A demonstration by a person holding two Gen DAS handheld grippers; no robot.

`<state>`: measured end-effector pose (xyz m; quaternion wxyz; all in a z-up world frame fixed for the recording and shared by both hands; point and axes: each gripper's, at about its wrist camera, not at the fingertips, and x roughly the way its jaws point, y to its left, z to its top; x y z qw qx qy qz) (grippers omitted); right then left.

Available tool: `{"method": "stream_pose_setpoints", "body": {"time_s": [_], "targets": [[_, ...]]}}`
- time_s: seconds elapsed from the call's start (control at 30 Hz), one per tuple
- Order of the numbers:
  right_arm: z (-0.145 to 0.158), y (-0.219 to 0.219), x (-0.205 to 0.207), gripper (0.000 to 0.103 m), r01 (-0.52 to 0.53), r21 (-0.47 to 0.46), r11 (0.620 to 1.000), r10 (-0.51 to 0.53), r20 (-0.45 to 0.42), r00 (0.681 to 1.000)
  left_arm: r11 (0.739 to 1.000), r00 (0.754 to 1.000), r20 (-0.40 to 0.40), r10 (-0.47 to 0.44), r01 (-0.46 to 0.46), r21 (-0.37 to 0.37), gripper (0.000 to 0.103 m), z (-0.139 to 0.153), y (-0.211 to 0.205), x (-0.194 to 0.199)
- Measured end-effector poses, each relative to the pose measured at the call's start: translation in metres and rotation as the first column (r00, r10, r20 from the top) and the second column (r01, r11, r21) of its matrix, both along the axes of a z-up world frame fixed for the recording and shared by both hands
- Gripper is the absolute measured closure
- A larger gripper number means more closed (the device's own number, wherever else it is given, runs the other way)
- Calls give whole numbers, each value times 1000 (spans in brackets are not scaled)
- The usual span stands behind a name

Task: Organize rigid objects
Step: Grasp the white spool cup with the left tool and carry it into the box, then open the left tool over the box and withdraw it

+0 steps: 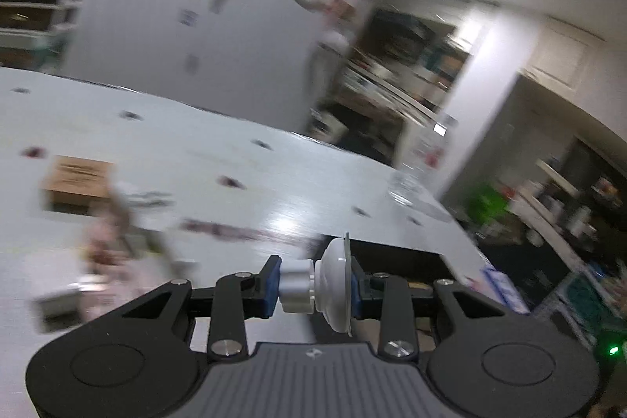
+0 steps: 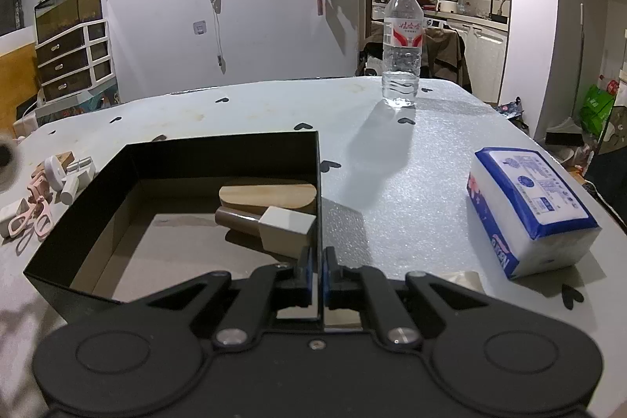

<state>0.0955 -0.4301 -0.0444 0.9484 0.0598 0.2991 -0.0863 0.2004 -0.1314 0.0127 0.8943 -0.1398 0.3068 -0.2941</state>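
My left gripper is shut on a white suction-cup hook and holds it above the table; the left wrist view is blurred by motion. My right gripper is shut on the right wall of a black open box. Inside the box lie a wooden block and a white-and-brown piece. Left of the box sits a pile of small items: pink scissors, white hooks, wooden bits. The pile shows blurred in the left wrist view.
A water bottle stands at the table's far side. A blue-and-white tissue pack lies right of the box. A small cardboard box sits on the table in the left wrist view. Drawers and a wall stand behind.
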Motion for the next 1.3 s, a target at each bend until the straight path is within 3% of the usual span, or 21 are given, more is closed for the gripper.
{"method": "stream_pose_setpoints", "body": {"time_s": [0.17, 0.27, 0.5, 0.77, 0.8, 0.83, 0.9, 1.17, 1.3], "targets": [[0, 0, 0, 98, -2, 2, 1000, 2, 3, 1000, 983, 984, -4, -177, 178, 35, 68, 1, -74, 8], [-1, -1, 0, 98, -6, 4, 1000, 6, 6, 1000, 973, 973, -36, -226, 228, 48, 68, -6, -108, 16], [-1, -2, 0, 97, -15, 9, 1000, 15, 11, 1000, 964, 951, -166, -260, 265, 9, 68, -25, -160, 48], [-2, -4, 1, 98, -22, 15, 1000, 22, 10, 1000, 971, 947, -225, -230, 240, 17, 68, -41, -191, 69], [-2, -4, 1, 97, -23, 16, 1000, 23, 9, 1000, 974, 949, -230, -218, 226, 12, 63, -43, -191, 71], [-3, -5, 1, 98, -23, 17, 1000, 23, 9, 1000, 976, 948, -239, -209, 217, 8, 44, -45, -191, 73], [-2, -5, 1, 98, -23, 17, 1000, 23, 9, 1000, 983, 948, -266, -175, 181, 2, 15, -48, -186, 74], [-4, -5, 4, 98, -21, 16, 1000, 20, 4, 1000, 980, 952, -244, -185, 198, 30, 11, -38, -161, 64], [-4, -5, 4, 98, -20, 18, 1000, 20, 3, 1000, 967, 946, -225, -234, 250, 41, 8, -33, -154, 53]]}}
